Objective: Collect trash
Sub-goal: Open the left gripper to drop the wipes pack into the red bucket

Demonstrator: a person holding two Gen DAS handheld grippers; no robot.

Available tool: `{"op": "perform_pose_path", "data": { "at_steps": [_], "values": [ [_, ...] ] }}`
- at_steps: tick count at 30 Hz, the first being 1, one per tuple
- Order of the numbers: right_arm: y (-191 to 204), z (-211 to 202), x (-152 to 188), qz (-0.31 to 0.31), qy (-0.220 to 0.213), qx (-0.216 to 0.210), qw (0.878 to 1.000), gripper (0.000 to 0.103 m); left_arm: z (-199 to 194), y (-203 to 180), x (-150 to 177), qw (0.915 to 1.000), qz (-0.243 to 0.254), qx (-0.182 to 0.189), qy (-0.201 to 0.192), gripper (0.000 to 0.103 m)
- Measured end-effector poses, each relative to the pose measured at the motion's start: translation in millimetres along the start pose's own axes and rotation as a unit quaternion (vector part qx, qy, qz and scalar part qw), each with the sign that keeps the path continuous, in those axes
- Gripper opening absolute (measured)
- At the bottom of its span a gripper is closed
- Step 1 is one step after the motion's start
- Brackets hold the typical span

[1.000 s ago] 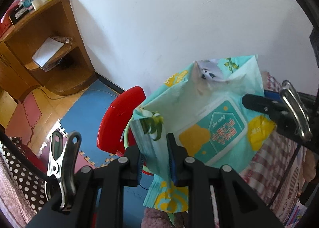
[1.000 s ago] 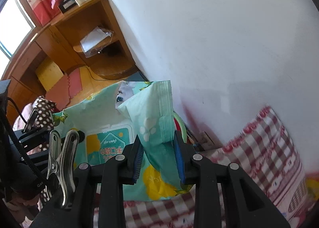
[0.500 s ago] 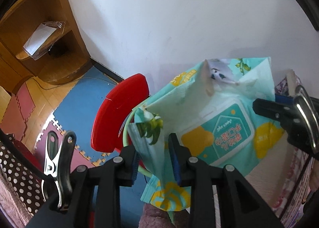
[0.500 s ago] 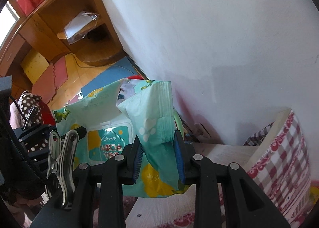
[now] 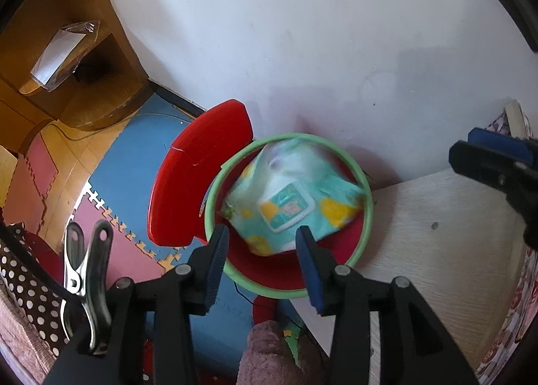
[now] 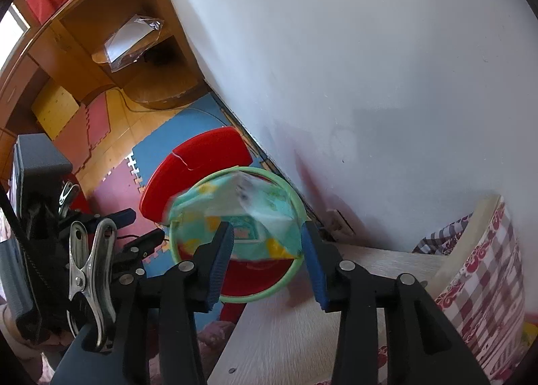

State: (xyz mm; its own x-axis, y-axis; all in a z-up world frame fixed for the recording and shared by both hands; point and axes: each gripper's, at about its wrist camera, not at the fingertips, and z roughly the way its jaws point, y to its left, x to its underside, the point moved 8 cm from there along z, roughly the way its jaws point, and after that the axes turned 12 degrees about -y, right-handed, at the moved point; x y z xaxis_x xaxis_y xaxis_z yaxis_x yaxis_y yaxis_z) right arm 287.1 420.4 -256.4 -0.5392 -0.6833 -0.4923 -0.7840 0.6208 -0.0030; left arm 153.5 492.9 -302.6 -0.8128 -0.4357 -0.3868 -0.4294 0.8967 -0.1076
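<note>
A teal wet-wipe packet (image 5: 292, 203) with yellow spots lies blurred inside the red bin (image 5: 289, 274), whose rim is pale green and whose red lid (image 5: 198, 173) stands flipped up at its left. My left gripper (image 5: 260, 252) hangs above the bin with its jaws opening and nothing pressed between them. In the right wrist view the same packet (image 6: 235, 217) sits within the bin's green rim (image 6: 289, 277), and my right gripper (image 6: 265, 252) is over it, jaws opening, pads clear of the packet. The right gripper's fingers (image 5: 487, 163) show at the left view's right edge.
A white wall (image 5: 319, 48) rises right behind the bin. A pale wooden board (image 5: 437, 237) and checked cloth (image 6: 481, 267) lie to the right. Foam floor mats (image 5: 134, 166) and a wooden shelf unit (image 5: 60, 48) are to the left.
Both grippers let go of the wipe packet and their jaws spread. The packet dropped into the bin. Both views tipped downward, so the bin now shows whole.
</note>
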Motion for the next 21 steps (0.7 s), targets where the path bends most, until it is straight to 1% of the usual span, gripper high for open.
{"op": "perform_pose_path", "data": {
  "at_steps": [8, 16, 21],
  "values": [
    [-1.5, -7.2, 2.9, 0.009, -0.008, -0.005, 1.000, 0.042, -7.9, 0.5, -1.2, 1.0000, -0.006, 0.006, -0.002, 0.044],
    [4.8, -30.7, 3.5, 0.027, -0.029, -0.015, 0.999, 0.042, -26.3, -4.2, -1.0, 0.9998, 0.000, 0.013, -0.014, 0.044],
    [9.9, -50.3, 9.6, 0.056, -0.050, -0.017, 0.997, 0.042, -42.2, -7.9, 0.4, 0.9995, 0.004, 0.021, -0.021, 0.044]
  ]
}}
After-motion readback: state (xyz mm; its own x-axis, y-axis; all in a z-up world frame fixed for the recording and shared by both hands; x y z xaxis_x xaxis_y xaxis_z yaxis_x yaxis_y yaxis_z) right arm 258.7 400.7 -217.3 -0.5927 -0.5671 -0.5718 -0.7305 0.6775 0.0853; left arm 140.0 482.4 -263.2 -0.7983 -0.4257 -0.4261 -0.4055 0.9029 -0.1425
